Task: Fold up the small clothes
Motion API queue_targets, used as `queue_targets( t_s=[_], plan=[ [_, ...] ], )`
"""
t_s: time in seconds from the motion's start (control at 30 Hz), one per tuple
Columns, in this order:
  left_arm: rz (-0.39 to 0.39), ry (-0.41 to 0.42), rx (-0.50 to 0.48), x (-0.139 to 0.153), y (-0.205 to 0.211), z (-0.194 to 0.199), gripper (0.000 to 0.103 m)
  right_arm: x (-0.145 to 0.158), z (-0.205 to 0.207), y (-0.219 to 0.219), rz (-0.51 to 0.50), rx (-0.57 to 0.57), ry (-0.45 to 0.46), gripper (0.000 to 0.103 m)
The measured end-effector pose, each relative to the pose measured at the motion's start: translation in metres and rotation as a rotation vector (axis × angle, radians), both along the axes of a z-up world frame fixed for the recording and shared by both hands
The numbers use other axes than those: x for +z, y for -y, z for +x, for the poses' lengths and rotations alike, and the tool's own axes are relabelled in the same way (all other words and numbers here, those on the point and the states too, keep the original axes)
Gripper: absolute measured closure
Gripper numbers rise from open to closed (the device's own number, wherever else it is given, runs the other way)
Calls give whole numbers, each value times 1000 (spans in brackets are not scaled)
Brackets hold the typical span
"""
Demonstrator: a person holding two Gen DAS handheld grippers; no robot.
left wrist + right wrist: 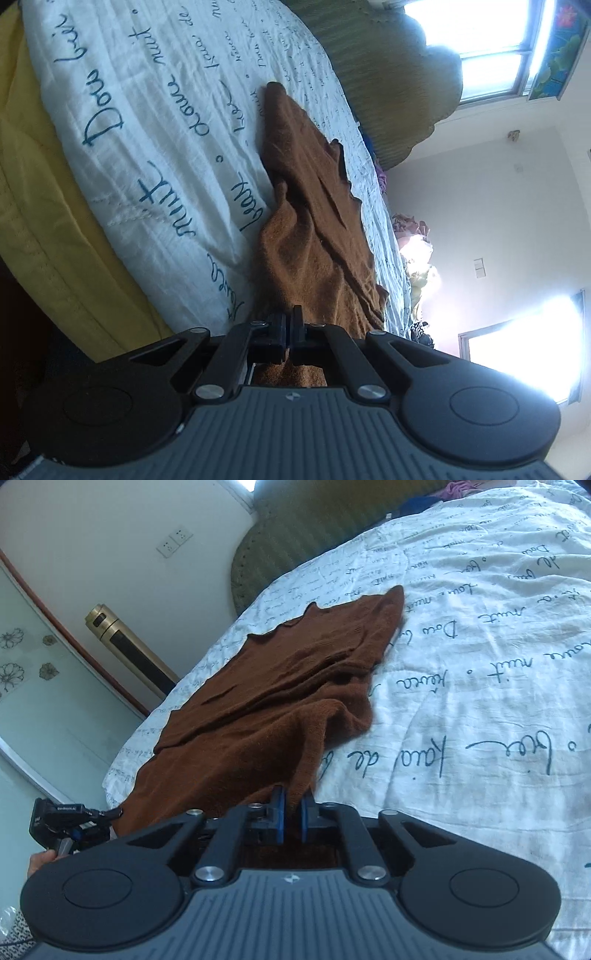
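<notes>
Both pairs of tongs are clenched on the near hem of the same brown knit garment point(266, 686). The right tongs point(292, 814) pinch a thick bunch of it between blue pads, and the left tongs point(289, 328) are closed tight over a thinner edge. From that held hem the garment stretches away across the bed's white quilt point(480, 664), the one printed with dark script, and lies close to the bed's side edge nearest the glass wardrobe door point(44, 686), its far end reaching toward the green headboard point(295, 528). It looks soft, light and limp, already rumpled into ridges, so I would expect it to sag and drag unless lifted evenly. The corners of the hem look like the best places to hold.
</notes>
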State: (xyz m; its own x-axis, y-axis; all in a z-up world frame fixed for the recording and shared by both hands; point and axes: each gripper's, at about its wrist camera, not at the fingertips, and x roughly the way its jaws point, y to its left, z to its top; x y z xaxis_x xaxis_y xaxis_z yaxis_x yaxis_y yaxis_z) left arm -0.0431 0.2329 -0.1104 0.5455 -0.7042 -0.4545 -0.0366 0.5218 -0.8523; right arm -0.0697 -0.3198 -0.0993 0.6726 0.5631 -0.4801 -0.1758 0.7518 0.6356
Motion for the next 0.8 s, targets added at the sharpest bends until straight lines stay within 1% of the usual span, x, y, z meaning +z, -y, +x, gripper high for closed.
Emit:
queue_targets(
  t_s=[0.2, 0.23, 0.3, 0.4, 0.47, 0.5, 0.57, 0.63, 0.67, 0.7, 0.77, 0.8],
  plan=[
    [61, 81, -7, 30, 3, 15, 102, 22, 9, -2, 2, -24, 85, 99],
    [70, 96, -13, 36, 3, 20, 102, 24, 12, -1, 3, -24, 89, 99],
    [114, 131, -19, 50, 5, 30, 102, 31, 17, 1, -8, -31, 101, 99],
    [153, 163, -29, 65, 7, 50, 102, 39, 24, 6, -11, -50, 124, 99],
    [166, 170, -33, 68, 8, 64, 102, 41, 30, 11, -15, -70, 129, 99],
    [183, 168, -39, 68, 11, 73, 102, 39, 35, 13, -33, -87, 114, 99],
    [203, 142, -48, 56, 14, 86, 101, 26, 49, 18, -76, -116, 47, 98],
    [234, 107, -77, 35, 18, 98, 101, 7, 61, 22, -60, -103, -16, 97],
    [237, 84, -70, 26, 18, 99, 101, -1, 64, 24, -65, -115, -50, 96],
    [211, 52, -68, 12, 14, 99, 102, -5, 63, 25, -60, -122, -68, 96],
    [131, 52, -62, 3, 8, 88, 101, -4, 53, 25, -37, -112, -42, 95],
    [108, 54, -62, 2, 5, 79, 97, -1, 48, 25, -38, -102, -36, 95]
  ],
)
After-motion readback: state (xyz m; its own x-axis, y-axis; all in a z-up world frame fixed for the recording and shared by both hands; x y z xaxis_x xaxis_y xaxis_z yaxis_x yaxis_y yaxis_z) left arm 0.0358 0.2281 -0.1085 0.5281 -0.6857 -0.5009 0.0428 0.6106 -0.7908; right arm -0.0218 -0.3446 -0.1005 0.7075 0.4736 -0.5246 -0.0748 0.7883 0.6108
